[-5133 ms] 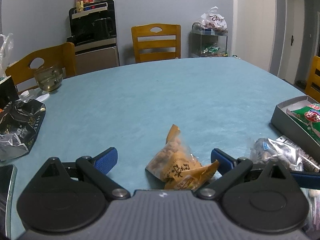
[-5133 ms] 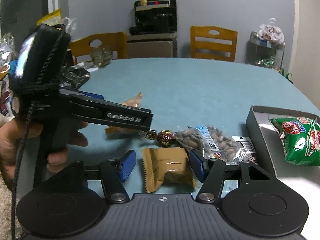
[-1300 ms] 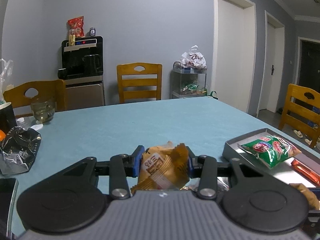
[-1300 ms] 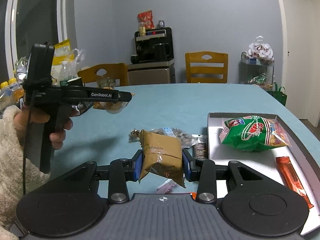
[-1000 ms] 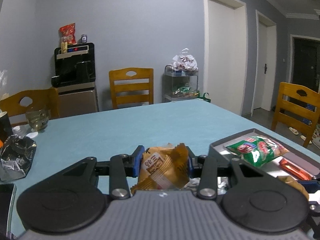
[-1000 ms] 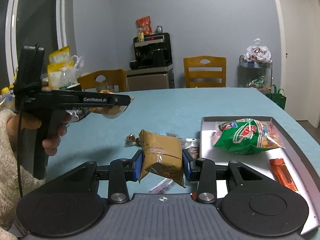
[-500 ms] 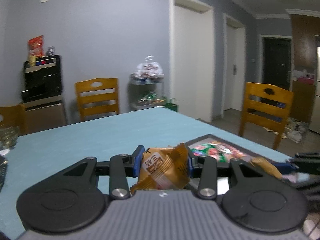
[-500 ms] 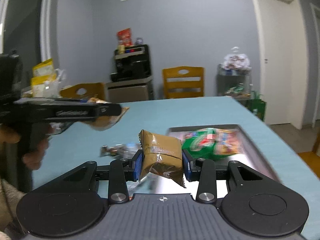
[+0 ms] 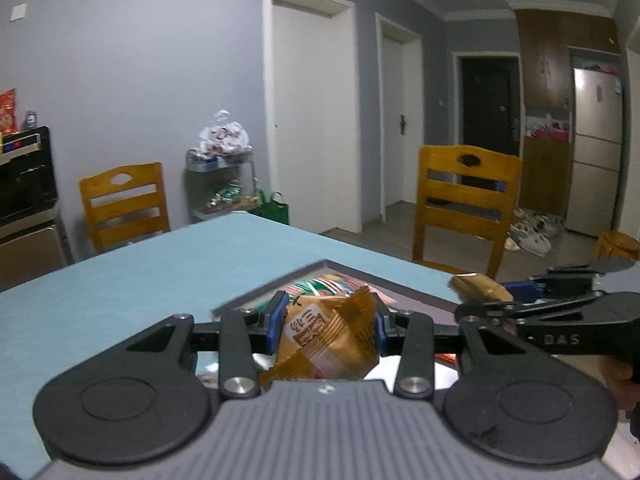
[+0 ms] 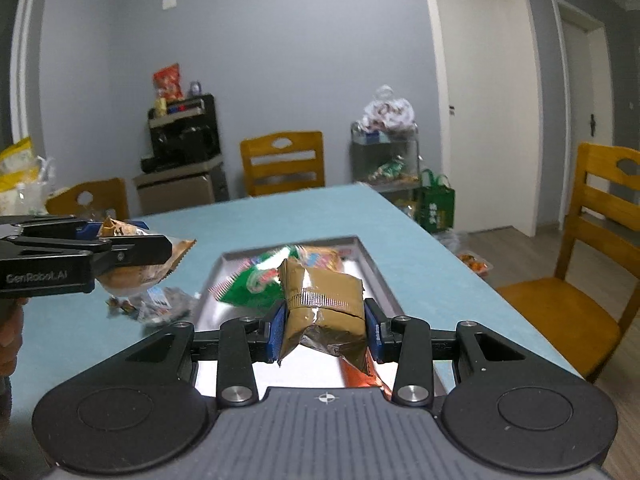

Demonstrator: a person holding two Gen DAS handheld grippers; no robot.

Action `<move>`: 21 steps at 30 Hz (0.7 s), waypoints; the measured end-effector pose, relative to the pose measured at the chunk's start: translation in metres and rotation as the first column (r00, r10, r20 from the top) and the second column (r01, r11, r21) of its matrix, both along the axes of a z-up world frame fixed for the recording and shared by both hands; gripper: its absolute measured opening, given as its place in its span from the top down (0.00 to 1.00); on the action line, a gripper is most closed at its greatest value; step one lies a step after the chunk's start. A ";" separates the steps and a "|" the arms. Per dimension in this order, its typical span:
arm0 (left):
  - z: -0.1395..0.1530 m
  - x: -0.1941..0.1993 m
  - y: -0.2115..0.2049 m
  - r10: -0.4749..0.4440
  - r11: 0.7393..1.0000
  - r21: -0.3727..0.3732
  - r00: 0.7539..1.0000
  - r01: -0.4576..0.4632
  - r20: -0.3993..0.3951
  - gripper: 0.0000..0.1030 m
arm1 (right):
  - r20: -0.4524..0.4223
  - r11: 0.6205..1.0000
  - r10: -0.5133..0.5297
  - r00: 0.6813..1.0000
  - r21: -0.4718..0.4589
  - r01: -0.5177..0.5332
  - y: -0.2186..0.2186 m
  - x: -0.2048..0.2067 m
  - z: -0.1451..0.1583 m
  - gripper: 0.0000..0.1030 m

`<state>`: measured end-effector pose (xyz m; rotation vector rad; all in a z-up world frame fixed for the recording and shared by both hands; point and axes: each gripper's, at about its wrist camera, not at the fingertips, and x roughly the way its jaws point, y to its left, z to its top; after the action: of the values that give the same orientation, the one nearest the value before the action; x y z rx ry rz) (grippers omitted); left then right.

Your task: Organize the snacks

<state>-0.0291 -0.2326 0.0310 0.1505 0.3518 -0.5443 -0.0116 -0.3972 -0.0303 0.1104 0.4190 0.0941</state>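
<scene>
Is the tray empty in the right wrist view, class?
No, the tray already holds a green snack bag and an orange bar.

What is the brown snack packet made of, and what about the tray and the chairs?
Brown snack packet: looks like thin metallised plastic film; it crinkles, glints, and has a serrated seam.
Tray: probably metal or glossy coated board; grey rim, and the floor shines like a mirror.
Chairs: apparently wood with a glossy finish; warm honey colour, slatted backs.
</scene>
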 end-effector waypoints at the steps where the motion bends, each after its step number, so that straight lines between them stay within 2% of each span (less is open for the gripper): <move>1: -0.003 0.000 -0.006 -0.010 1.000 0.005 1.000 0.010 -0.004 0.62 | -0.011 1.000 -0.003 1.000 -0.003 0.003 -0.001 0.001 -0.003 0.61; 11: -0.036 0.000 -0.050 -0.056 0.996 0.074 0.998 0.057 -0.005 0.62 | -0.073 1.000 -0.022 0.997 -0.020 0.020 -0.007 0.012 -0.022 0.61; 21: -0.067 0.009 -0.070 -0.103 0.984 0.139 0.994 0.107 -0.029 0.62 | -0.130 0.999 -0.033 0.991 -0.038 0.028 -0.011 0.022 -0.036 0.60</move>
<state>-0.0205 -0.3027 -0.0359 0.3010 0.4053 -0.6258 0.0106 -0.4082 -0.0667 0.0876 0.5493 0.0496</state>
